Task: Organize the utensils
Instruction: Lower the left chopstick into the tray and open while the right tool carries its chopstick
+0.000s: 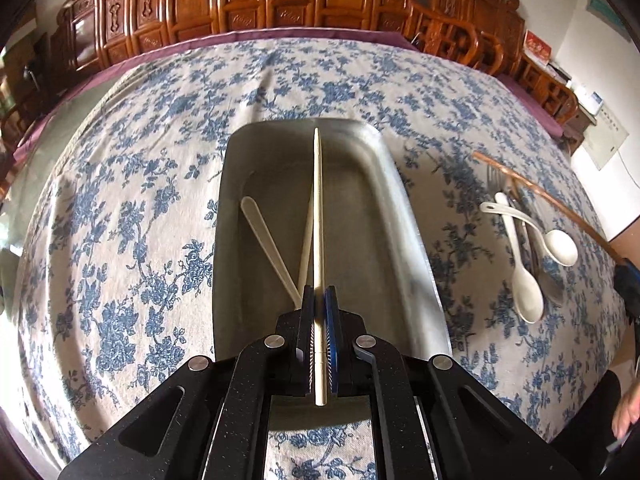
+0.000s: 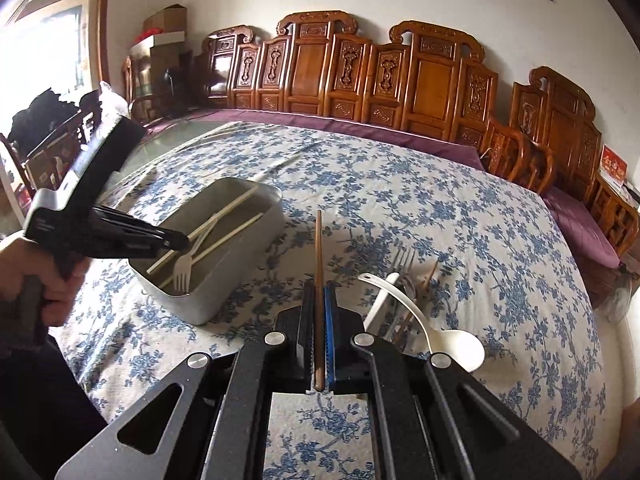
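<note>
My left gripper (image 1: 319, 292) is shut on a cream chopstick (image 1: 317, 200) and holds it over the metal tray (image 1: 404, 216), pointing along its length. A cream fork (image 1: 268, 240) and a second cream chopstick (image 1: 306, 240) lie in the tray. My right gripper (image 2: 319, 286) is shut on a brown chopstick (image 2: 318, 248), held above the cloth to the right of the tray (image 2: 240, 248). The left gripper (image 2: 176, 242) shows there over the tray's near end. White spoons (image 1: 524, 276), a metal fork (image 1: 496, 178) and a metal spoon lie in a pile right of the tray; the pile also shows in the right wrist view (image 2: 408, 300).
The table carries a blue floral cloth (image 1: 140, 200) over a purple cover. Carved wooden chairs (image 2: 424, 80) line the far edge and the right side. The brown chopstick (image 1: 548, 196) crosses above the pile in the left wrist view.
</note>
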